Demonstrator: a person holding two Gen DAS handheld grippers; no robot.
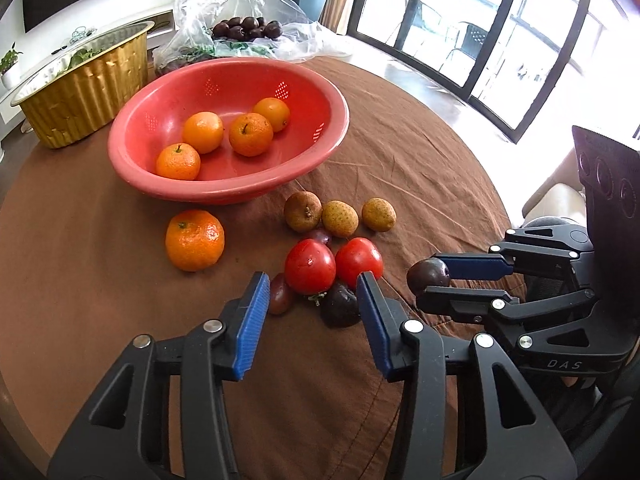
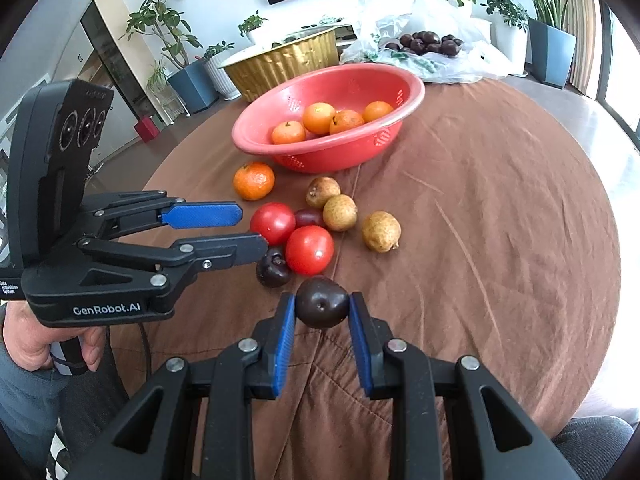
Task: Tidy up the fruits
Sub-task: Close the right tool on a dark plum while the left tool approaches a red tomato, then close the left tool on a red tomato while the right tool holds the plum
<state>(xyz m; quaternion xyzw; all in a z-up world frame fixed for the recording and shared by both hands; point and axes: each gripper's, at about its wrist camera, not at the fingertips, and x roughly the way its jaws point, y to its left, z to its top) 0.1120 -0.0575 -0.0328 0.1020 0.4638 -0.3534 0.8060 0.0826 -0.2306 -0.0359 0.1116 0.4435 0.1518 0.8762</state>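
On the brown cloth, red colander (image 1: 320, 92) holding four oranges (image 1: 251, 134), left jaws wide, empty, right jaws clamping dark plum (image 2: 322, 307).

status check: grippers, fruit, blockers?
Right gripper shut on dark plum. Left gripper open, over tomatoes. One orange outside red bowl. No blockers.

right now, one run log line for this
right tool: shut on dark plum | left tool: open, empty | red bowl: four oranges
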